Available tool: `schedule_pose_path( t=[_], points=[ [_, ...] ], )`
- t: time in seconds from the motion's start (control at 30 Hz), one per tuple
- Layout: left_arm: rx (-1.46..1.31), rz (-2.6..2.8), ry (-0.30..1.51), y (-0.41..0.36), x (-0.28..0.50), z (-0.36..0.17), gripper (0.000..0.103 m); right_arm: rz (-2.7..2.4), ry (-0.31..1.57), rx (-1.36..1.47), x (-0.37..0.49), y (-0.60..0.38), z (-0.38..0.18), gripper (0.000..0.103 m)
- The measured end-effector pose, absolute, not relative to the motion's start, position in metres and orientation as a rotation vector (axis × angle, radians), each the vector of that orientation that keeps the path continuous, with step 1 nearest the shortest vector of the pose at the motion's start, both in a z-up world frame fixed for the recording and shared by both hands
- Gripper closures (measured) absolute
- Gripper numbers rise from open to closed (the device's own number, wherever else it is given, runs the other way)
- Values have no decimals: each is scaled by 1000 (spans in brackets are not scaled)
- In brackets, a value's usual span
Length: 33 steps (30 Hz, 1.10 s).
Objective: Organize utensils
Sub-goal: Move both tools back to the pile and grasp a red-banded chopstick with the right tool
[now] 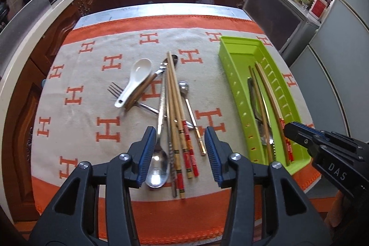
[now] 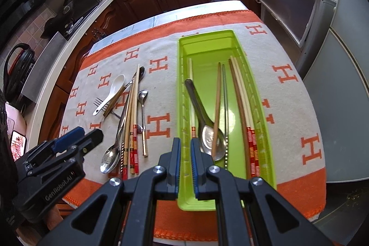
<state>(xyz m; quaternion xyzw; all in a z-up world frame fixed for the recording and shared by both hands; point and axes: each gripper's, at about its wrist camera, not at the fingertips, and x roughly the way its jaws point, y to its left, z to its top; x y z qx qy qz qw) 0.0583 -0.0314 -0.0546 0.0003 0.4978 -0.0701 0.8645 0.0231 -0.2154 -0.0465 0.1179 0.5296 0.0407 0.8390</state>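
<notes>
Cloth: an orange-and-beige cloth (image 1: 76, 75) patterned with H letters covers the table and carries everything else.
Tray: the green tray (image 2: 207, 47) lies lengthwise on the cloth, to the right of the loose utensils; every place below is given from it.
In the tray: a large metal spoon (image 2: 207, 130), a brown chopstick (image 2: 216, 107) resting across that spoon's bowl, a metal chopstick, pale chopsticks with red-banded ends (image 2: 251, 142) along the right wall, and one more against the left wall.
Left of the tray, still on the cloth: a bundle of bamboo chopsticks (image 1: 175, 107), a long steel spoon (image 1: 158, 167), a white ceramic spoon (image 1: 136, 80) lying over a fork (image 1: 115, 90), and a slim spoon (image 1: 184, 89) nearest the tray.
Left gripper: the left gripper (image 1: 181, 151) hangs over the near ends of the bundle, left of the tray, jaws apart and nothing between the pads.
Right gripper: the right gripper (image 2: 184, 160) hovers above the tray's near left corner, jaws nearly closed with a narrow gap, gripping nothing.
Progress: judged roughly half done; the loose pile left of the tray remains to be moved in.
</notes>
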Motion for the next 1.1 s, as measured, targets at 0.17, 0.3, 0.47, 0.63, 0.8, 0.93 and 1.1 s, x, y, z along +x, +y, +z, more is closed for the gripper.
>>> schedule_pose_path(
  t=[0.17, 0.3, 0.47, 0.63, 0.8, 0.93, 1.1],
  points=[
    [-19, -98, 1027, 6, 60, -55, 63, 117, 1144, 231, 32, -195, -52, 95],
    [-33, -66, 1022, 32, 63, -57, 63, 149, 1162, 221, 40, -177, -57, 95],
    [-39, -43, 1030, 53, 68, -64, 63, 192, 1201, 233, 56, -157, -68, 95],
    [-54, -55, 1049, 60, 75, -74, 63, 230, 1244, 252, 76, -141, -80, 95],
    [-38, -82, 1074, 57, 82, -86, 63, 248, 1290, 269, 97, -129, -96, 95],
    [-32, -97, 1099, 54, 87, -97, 63, 230, 1327, 277, 110, -124, -111, 95],
    [-33, -111, 1127, 52, 94, -109, 63, 206, 1351, 270, 121, -122, -126, 95]
  ],
)
